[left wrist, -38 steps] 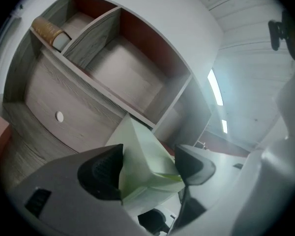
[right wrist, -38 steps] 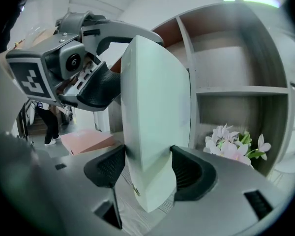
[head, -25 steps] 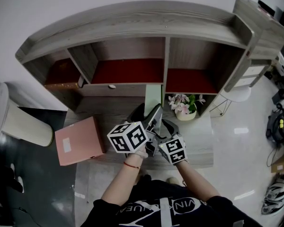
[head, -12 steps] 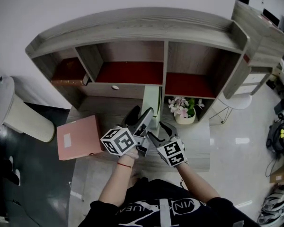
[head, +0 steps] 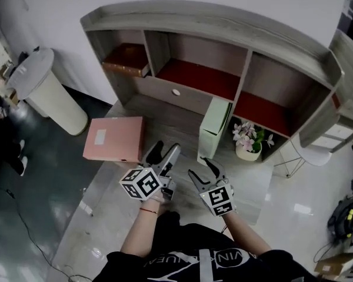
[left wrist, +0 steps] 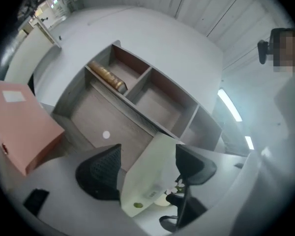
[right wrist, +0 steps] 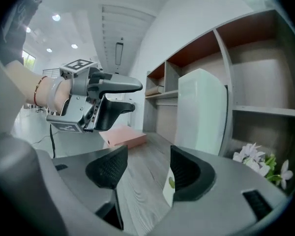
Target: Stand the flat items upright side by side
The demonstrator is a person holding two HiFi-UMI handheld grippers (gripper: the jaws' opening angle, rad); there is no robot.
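A pale green file box stands upright on the desk in front of the shelf unit. A pink file box lies flat to its left. My left gripper hovers between the two boxes, open and empty. In the left gripper view the green box shows beyond the jaws and the pink box is at the left. My right gripper is open just short of the green box, with nothing between its fingers. It sees the left gripper and the pink box.
The wooden shelf unit with red-lined compartments backs the desk. A small pot of flowers stands right of the green box. A brown item lies in the upper left compartment. A white bin stands on the floor at the left.
Both grippers have drawn back from the green box toward the person, and it now stands alone. The head view has swung left, bringing the pink box closer to the middle.
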